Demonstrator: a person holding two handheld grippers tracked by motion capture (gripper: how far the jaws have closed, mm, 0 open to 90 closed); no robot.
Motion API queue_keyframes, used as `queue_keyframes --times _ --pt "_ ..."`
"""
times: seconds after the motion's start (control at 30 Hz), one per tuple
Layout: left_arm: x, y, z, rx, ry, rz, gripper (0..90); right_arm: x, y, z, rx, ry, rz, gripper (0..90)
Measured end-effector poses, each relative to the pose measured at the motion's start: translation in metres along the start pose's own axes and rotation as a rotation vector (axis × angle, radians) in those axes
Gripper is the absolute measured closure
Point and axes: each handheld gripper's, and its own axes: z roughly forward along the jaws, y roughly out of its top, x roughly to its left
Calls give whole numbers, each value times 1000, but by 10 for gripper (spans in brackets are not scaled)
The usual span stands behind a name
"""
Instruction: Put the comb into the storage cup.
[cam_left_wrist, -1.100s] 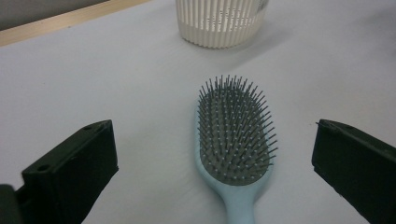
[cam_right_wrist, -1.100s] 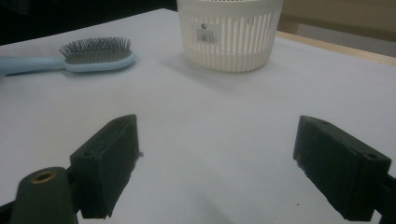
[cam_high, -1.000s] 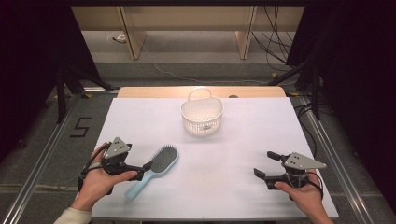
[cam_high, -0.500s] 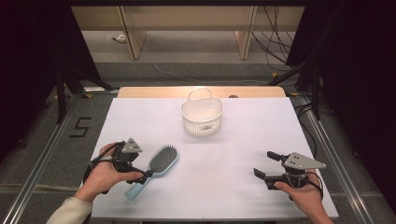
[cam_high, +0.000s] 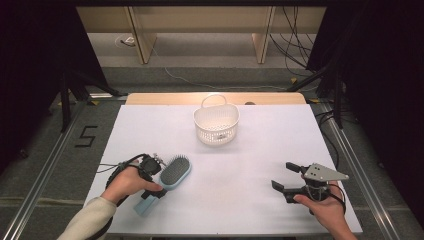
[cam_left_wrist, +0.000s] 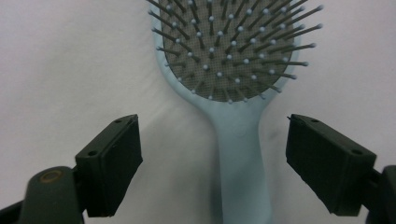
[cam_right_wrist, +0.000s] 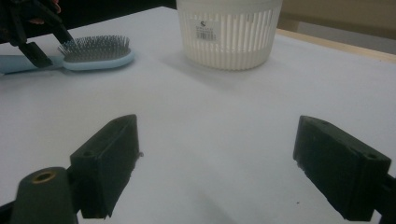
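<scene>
Hairbrush (cam_high: 167, 181), pale blue, bristles up, is seen lying at the near left of the white table (cam_high: 260, 150), its handle pointing toward the near edge. The left gripper (cam_left_wrist: 212, 163) is held low over it, jaws spread wide with one on each side of the handle and neither touching it; nothing is gripped. At the near right, the right gripper (cam_high: 285, 179) is held in a hand (cam_high: 325, 210) just above the bare tabletop, its jaws likewise wide apart and empty, pointed left. Farther off, near the middle of the far edge, a white slotted basket (cam_high: 216, 125) with a handle is set upright, well apart from the brush and both grippers.
</scene>
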Motion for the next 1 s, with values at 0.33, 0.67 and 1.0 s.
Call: queue_keyframes --times 0.33,0.67,1.0 --pt "-1 6 9 54 0 7 287 0 0 0 0 0 -1 154" --pt "-3 13 8 99 8 -3 393 0 0 0 1 -1 0 154" --pt "-5 19 8 139 8 -16 513 0 0 1 3 3 -2 154"
